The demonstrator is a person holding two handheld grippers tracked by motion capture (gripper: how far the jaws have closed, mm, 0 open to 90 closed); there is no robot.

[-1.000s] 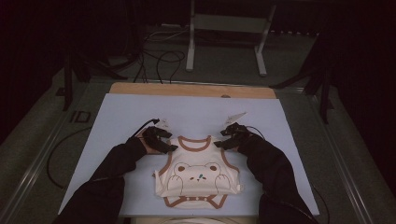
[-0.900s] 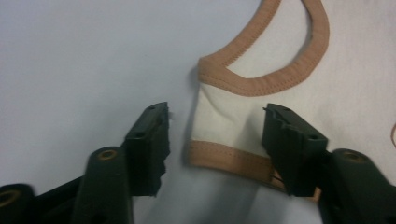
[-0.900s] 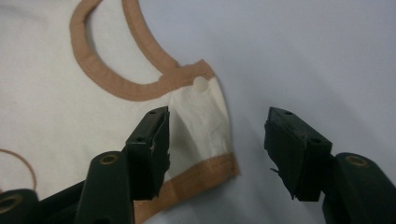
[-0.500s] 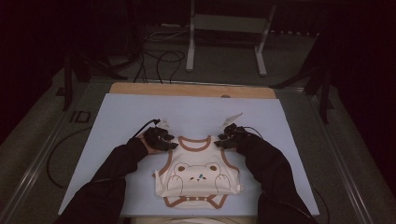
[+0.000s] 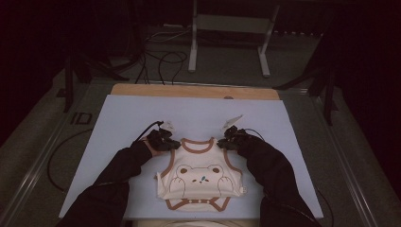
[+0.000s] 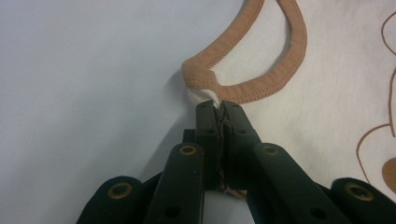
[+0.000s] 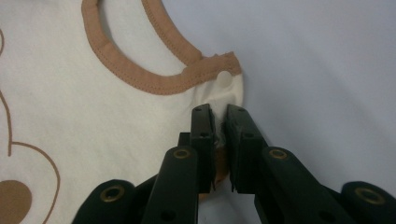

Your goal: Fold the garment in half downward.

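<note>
A cream baby bodysuit (image 5: 201, 177) with brown trim and a bear print lies flat on the pale blue mat (image 5: 118, 118). My left gripper (image 5: 166, 143) sits at its left shoulder; its jaws have just been closing and now pinch the shoulder cloth (image 6: 205, 93) beside the brown neck band (image 6: 261, 88). My right gripper (image 5: 228, 141) is at the right shoulder; its jaws have just been closing too and clamp the cloth (image 7: 219, 100) just below a white snap button (image 7: 224, 77). Both forearms in dark sleeves come in from the bottom.
A wooden board edge (image 5: 194, 91) borders the mat at the back. Beyond it stands a white metal frame (image 5: 229, 38) with cables (image 5: 161, 61) on the floor. Dark stands flank the table on both sides. Bare mat lies behind and beside the garment.
Both grippers have closed in on the bodysuit's shoulders and taken hold of the cloth. The hands have hardly shifted and the garment lies where it was.
</note>
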